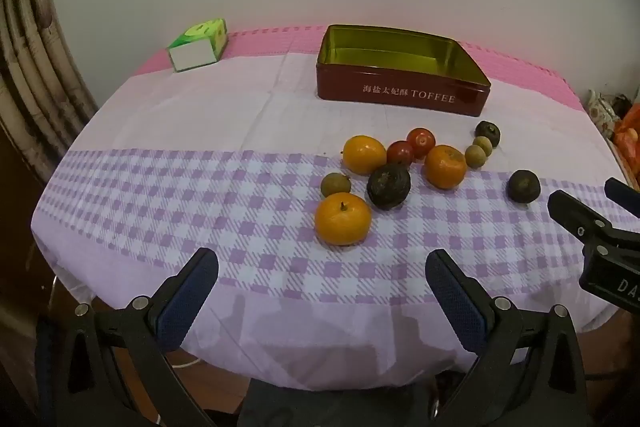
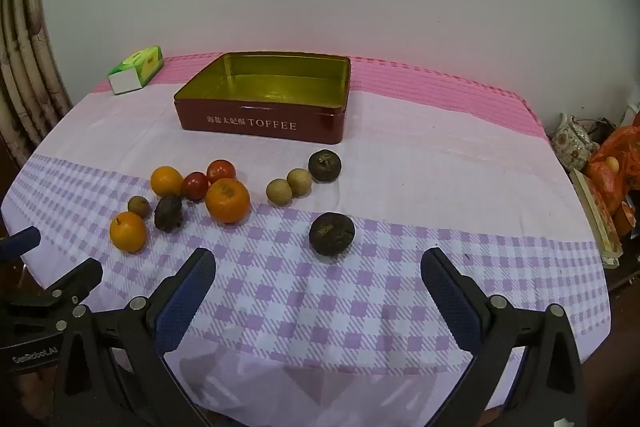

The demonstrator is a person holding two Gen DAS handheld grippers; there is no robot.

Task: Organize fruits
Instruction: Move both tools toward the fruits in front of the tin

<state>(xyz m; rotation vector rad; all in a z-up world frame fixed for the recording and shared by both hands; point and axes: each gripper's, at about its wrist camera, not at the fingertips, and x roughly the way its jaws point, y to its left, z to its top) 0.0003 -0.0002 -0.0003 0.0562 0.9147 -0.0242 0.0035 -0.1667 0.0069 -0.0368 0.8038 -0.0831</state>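
Note:
Several fruits lie loose on the checked tablecloth: three oranges, the nearest orange [image 1: 343,218] [image 2: 128,231] by the front, two red tomatoes [image 1: 420,142] [image 2: 220,171], small tan-green fruits [image 2: 279,191] and dark wrinkled fruits [image 1: 388,186] [image 2: 331,233]. Behind them stands an open red toffee tin [image 1: 402,71] [image 2: 262,95], gold inside, with nothing in it. My left gripper [image 1: 322,273] hovers open just in front of the nearest orange. Wide open too, my right gripper [image 2: 318,271] hangs in front of a dark fruit. Nothing sits between either pair of fingers.
A green and white tissue box [image 1: 198,45] [image 2: 136,69] sits at the table's back left. Pipes run down the left wall. Beyond the table's right edge are a teapot [image 2: 574,141], an orange bag [image 2: 616,163] and a flat box.

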